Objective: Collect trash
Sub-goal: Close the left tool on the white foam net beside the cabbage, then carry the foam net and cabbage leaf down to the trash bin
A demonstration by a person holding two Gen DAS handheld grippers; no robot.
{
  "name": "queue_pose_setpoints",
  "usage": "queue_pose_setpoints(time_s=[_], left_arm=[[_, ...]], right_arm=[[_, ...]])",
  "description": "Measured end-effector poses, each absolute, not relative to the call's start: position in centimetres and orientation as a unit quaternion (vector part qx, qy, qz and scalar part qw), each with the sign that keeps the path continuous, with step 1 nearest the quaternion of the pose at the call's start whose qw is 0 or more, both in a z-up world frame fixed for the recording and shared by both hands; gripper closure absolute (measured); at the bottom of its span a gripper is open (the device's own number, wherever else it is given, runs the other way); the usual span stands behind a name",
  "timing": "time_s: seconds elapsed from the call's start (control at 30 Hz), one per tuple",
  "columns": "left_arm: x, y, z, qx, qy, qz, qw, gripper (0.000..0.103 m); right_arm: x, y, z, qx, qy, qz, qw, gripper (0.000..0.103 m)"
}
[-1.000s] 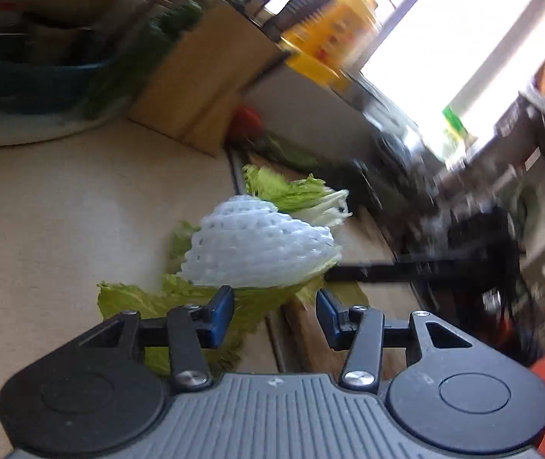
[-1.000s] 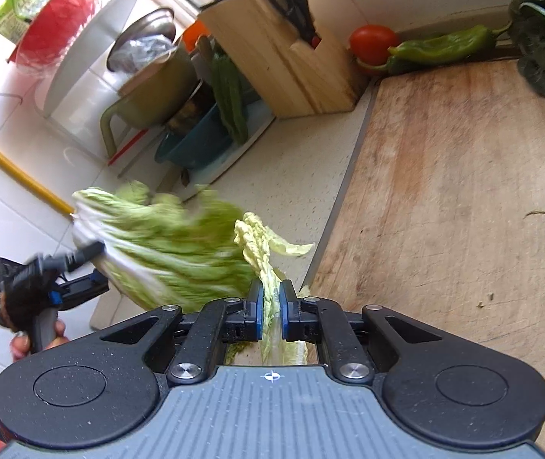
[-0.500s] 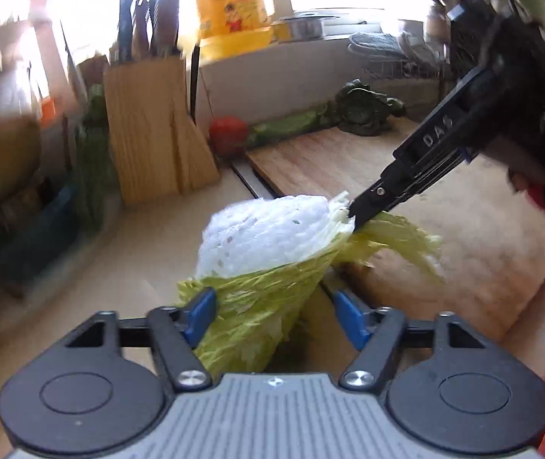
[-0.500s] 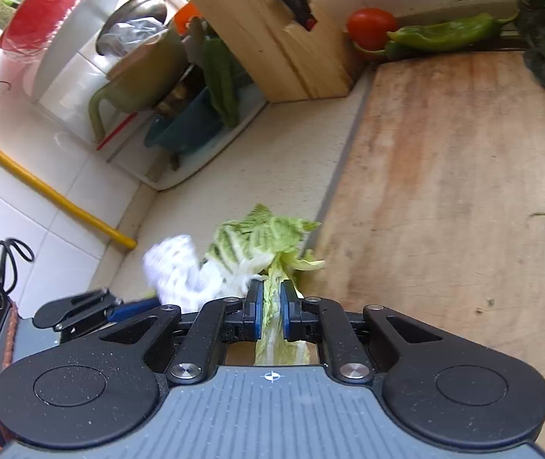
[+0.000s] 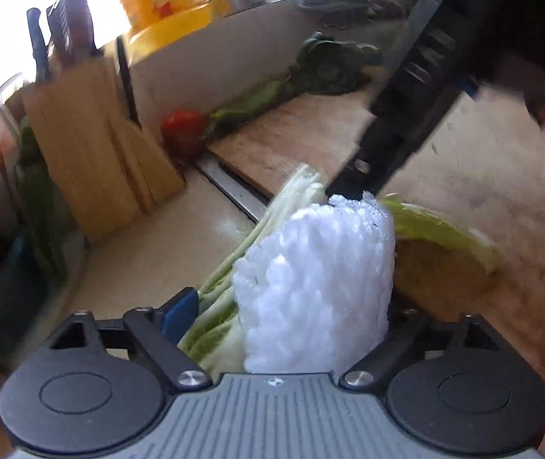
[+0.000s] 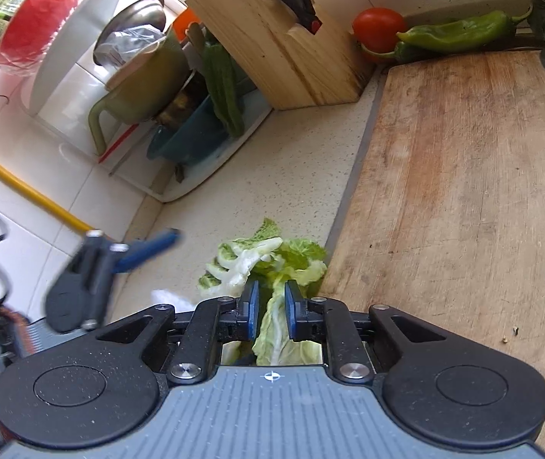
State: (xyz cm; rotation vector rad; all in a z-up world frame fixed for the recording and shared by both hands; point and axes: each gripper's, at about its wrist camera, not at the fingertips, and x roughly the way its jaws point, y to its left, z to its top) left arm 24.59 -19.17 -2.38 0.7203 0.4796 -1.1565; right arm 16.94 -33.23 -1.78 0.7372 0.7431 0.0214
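The trash, a bundle of cabbage leaves with a white foam net sleeve, lies on the bench just left of the wooden cutting board, at that board's near corner. The left gripper has just been opening: its fingers stand wide apart with the sleeve and leaf stalks between them, and no pad visibly presses on either. The right gripper has just been easing apart too; a pale leaf runs up between its blue pads, with a gap showing on both sides, so the leaf looks let go. To do this step well, the left fingers should probably settle lower around both sleeve and stalks before closing, since the foam is springy and the leaves are loose. Closing on the sleeve alone risks leaving leaves behind beside the board.
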Motion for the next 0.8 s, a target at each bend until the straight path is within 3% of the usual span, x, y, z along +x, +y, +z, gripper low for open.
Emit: queue_pose_setpoints(time_s=[0.1, 0.17, 0.23, 0.3, 0.37, 0.5, 0.6, 0.73, 0.77, 0.8], left_arm=[[25.4, -19.5, -2.5, 0.307, 0.243, -0.538, 0.746, 0.032], [25.9, -19.3, -2.5, 0.280, 0.272, -0.545, 0.742, 0.043], [26.7, -18.4, -2.3, 0.240, 0.305, -0.551, 0.739, 0.050], [27.8, -17.2, -1.8, 0.186, 0.338, -0.553, 0.738, 0.052], [29.1, -15.6, -1.3, 0.115, 0.373, -0.548, 0.740, 0.053], [30.8, -13.0, -1.6, -0.004, 0.421, -0.527, 0.738, 0.055], [30.4, -12.0, -1.4, -0.022, 0.416, -0.512, 0.751, 0.056], [29.3, -11.3, -0.8, -0.063, 0.412, -0.515, 0.749, 0.058], [29.0, -10.9, -0.6, -0.071, 0.410, -0.513, 0.750, 0.058], [28.7, -10.5, -0.4, -0.080, 0.409, -0.511, 0.752, 0.058]], right_arm=[[17.0, -32.9, -1.6, 0.324, 0.363, -0.004, 0.874, 0.075], [17.1, -32.4, -1.3, 0.288, 0.378, -0.017, 0.880, 0.063], [17.0, -31.9, -0.9, 0.259, 0.387, -0.020, 0.885, 0.062], [17.0, -31.8, -0.8, 0.249, 0.395, -0.020, 0.884, 0.061], [16.6, -32.1, -0.8, 0.259, 0.400, -0.019, 0.879, 0.047], [15.6, -31.5, 0.0, 0.265, 0.383, 0.005, 0.885, 0.032], [16.5, -30.1, -0.3, 0.212, 0.399, -0.010, 0.892, 0.039], [17.2, -29.2, -0.5, 0.163, 0.416, -0.038, 0.894, 0.076], [17.0, -29.2, -0.5, 0.160, 0.415, -0.042, 0.895, 0.084], [16.8, -29.4, -0.5, 0.169, 0.415, -0.040, 0.893, 0.084]])
